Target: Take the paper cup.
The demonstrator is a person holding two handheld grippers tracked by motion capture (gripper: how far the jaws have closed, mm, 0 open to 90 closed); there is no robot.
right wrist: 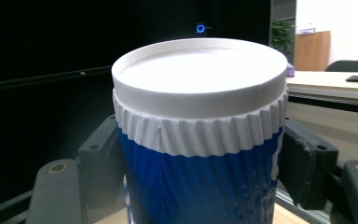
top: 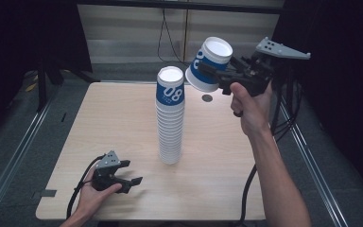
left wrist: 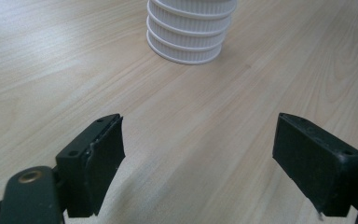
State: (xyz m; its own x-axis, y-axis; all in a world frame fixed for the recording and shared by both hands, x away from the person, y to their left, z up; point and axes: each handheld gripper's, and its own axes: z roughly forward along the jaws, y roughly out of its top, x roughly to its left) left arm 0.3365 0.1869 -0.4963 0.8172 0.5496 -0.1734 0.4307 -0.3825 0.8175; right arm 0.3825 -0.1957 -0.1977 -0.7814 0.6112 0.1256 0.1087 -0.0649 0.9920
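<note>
A tall stack of upside-down paper cups (top: 170, 118) stands in the middle of the wooden table (top: 123, 118); its top cup is blue with white "08". The stack's ribbed white base (left wrist: 191, 32) lies ahead of my left gripper (left wrist: 198, 154), whose jaws stand wide apart with nothing between them. That left gripper (top: 128, 172) rests low near the table's front left, held by a hand. My right gripper (top: 210, 71) is raised to the right of the stack's top, shut on a single blue-and-white cup (top: 209, 64) that tilts bottom-up. Both pads press the cup's blue wall (right wrist: 200, 186).
A small dark round spot (top: 207, 98) marks the table behind the stack. Metal rails run along the floor on both sides. Black cables (top: 248, 189) hang off the table's right front. Dark curtains surround the area.
</note>
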